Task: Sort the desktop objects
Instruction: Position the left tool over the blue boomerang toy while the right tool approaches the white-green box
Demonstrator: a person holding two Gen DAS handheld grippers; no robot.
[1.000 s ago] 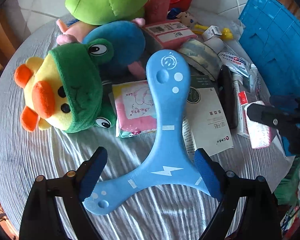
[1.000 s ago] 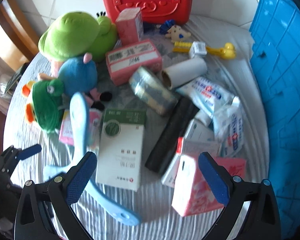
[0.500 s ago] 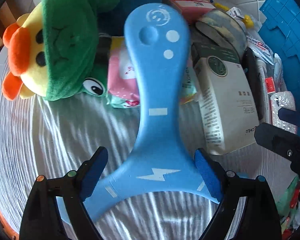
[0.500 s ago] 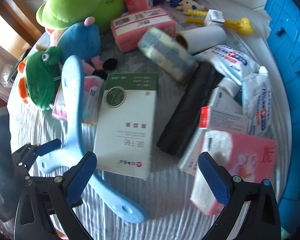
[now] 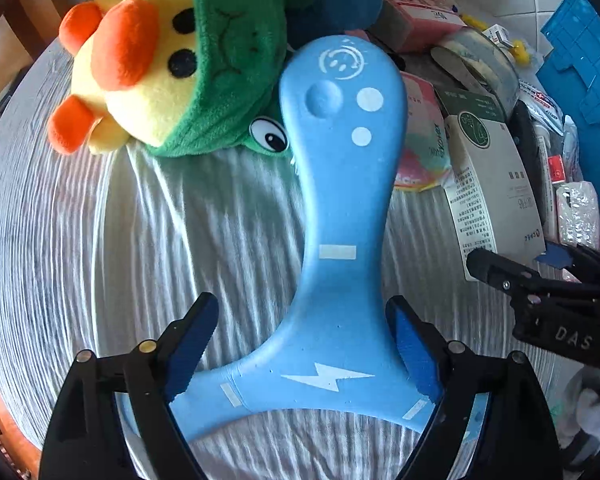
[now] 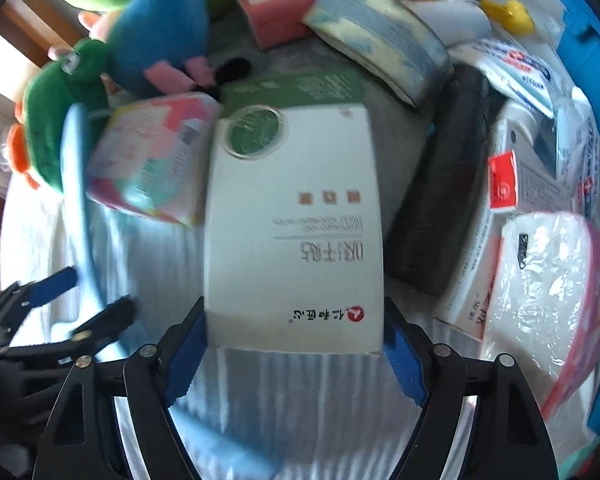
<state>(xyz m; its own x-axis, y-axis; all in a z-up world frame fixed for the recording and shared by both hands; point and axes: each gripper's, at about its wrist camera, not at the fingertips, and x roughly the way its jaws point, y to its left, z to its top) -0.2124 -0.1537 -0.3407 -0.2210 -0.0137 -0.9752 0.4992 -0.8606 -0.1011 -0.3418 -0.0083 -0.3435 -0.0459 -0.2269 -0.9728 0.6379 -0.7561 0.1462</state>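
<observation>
closing r hand-held gripper (image 6: 294, 354) round, seemingly touching, white box (image 6: 294, 216).

Blue boomerang (image 5: 340, 216): you see a white smiley, two dots and a lightning bolt.
White-and-green box (image 6: 296, 220): you read "咳计宁贴" upside down, above a red logo and more characters at its near edge.
Right claw (image 5: 540, 276): "DAS" on its black body.

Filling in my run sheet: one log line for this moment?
left hand-held gripper: closing around blue boomerang | right hand-held gripper: closing on white-green box
</observation>
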